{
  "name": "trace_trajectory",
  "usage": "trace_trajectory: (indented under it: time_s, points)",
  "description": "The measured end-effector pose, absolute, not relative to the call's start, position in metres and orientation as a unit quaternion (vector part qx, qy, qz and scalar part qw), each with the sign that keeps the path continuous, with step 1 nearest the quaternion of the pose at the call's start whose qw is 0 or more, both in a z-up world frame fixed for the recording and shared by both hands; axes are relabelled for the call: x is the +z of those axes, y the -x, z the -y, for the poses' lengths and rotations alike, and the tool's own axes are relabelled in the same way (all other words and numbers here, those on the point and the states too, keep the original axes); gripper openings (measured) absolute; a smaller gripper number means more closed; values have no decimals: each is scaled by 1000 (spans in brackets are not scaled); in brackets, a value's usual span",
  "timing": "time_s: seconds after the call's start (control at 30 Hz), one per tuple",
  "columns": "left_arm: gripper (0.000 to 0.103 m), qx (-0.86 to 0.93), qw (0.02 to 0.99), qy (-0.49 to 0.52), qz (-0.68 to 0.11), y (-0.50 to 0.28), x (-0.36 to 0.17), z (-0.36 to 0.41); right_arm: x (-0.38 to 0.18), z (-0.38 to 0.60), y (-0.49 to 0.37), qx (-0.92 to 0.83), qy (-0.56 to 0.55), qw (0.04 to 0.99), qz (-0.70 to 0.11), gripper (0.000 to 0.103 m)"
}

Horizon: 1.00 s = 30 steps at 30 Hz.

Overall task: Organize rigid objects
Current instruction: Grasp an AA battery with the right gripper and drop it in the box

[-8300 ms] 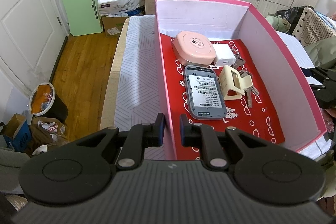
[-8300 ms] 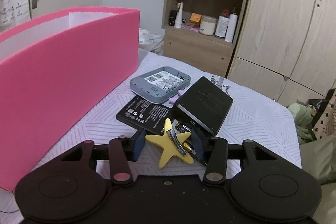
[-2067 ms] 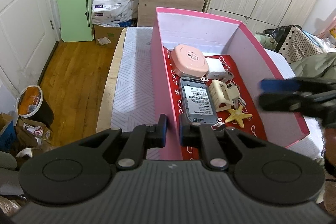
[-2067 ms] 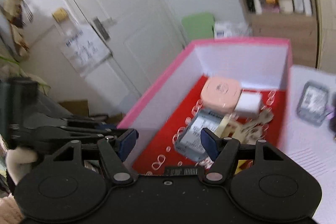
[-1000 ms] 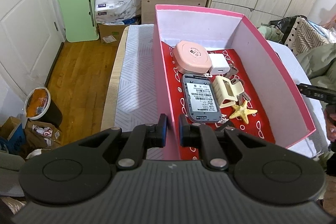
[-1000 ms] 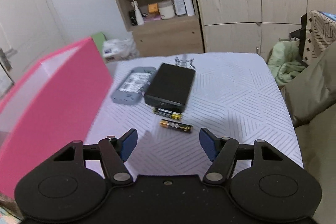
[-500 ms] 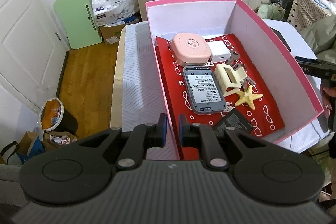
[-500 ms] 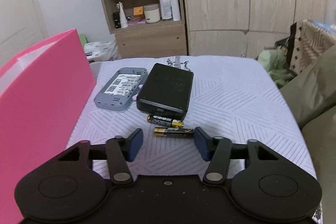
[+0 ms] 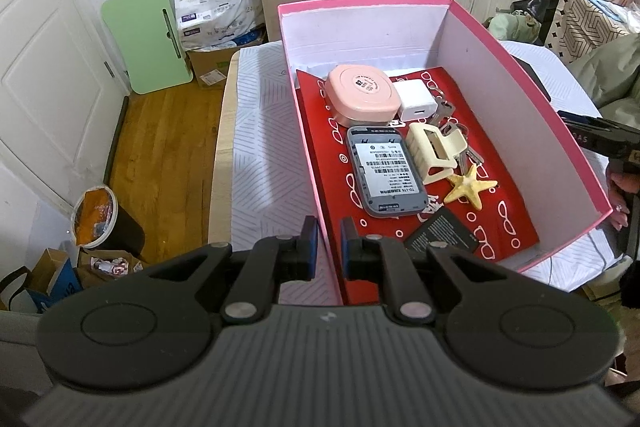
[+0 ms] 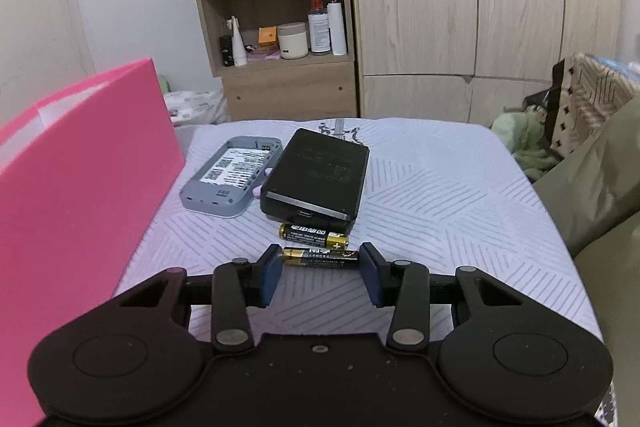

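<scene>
My left gripper (image 9: 325,243) is shut on the near wall of the pink box (image 9: 308,163). Inside lie a pink round case (image 9: 362,94), a white charger (image 9: 416,101), a grey device (image 9: 384,175), a cream hair clip (image 9: 434,151), keys (image 9: 466,155), a yellow starfish (image 9: 471,189) and a flat black battery (image 9: 442,231). My right gripper (image 10: 322,273) is open, its fingers either side of an AA battery (image 10: 320,257) on the bed. A second AA battery (image 10: 314,231), a black box (image 10: 318,177) and a grey device (image 10: 230,181) lie beyond.
The pink box's side (image 10: 80,187) stands left of my right gripper. The quilted bed cover (image 10: 440,195) extends right to an olive pillow (image 10: 592,187). A shelf unit (image 10: 276,7) and wardrobe stand behind. Left of the bed is wooden floor (image 9: 160,147) with a bin (image 9: 100,219).
My right gripper has moved forward and down, and its fingers have narrowed around the nearer AA battery. The left gripper still holds the box wall.
</scene>
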<state>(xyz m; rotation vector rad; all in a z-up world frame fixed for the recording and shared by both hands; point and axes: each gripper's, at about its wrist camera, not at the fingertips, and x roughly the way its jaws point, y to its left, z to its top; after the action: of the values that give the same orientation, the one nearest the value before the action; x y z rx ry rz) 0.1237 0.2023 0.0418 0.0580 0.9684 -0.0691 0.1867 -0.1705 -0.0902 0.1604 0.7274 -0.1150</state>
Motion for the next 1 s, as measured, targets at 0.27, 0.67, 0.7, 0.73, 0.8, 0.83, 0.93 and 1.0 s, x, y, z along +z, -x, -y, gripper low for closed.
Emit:
trace_trajectory:
  time_s: [0.27, 0.67, 0.7, 0.73, 0.8, 0.83, 0.93, 1.0]
  points:
    - [11, -25, 885, -20, -465, -123, 42, -201, -44, 155, -156, 46, -140, 939, -311, 47]
    - [11, -29, 886, -13, -462, -124, 43, -204, 10, 70, -167, 310, -136, 881, -331, 48]
    - [11, -29, 887, -12, -462, -123, 42, -204, 9, 62, -173, 312, -126, 877, -343, 47]
    - [11, -30, 887, -10, -461, -123, 42, -205, 7, 56, -179, 313, -121, 871, -359, 47]
    - [11, -31, 887, -6, -460, -123, 41, -206, 2, 43, -192, 316, -116, 859, -386, 48]
    - [11, -32, 888, -3, -459, -123, 41, -207, -2, 36, -198, 316, -113, 856, -394, 48]
    - [11, -33, 888, 0, -459, -123, 41, -208, -10, 25, -206, 302, -119, 849, -416, 48]
    - [11, -34, 888, 0, -459, -123, 41, -208, -18, 25, -214, 303, -150, 835, -435, 49]
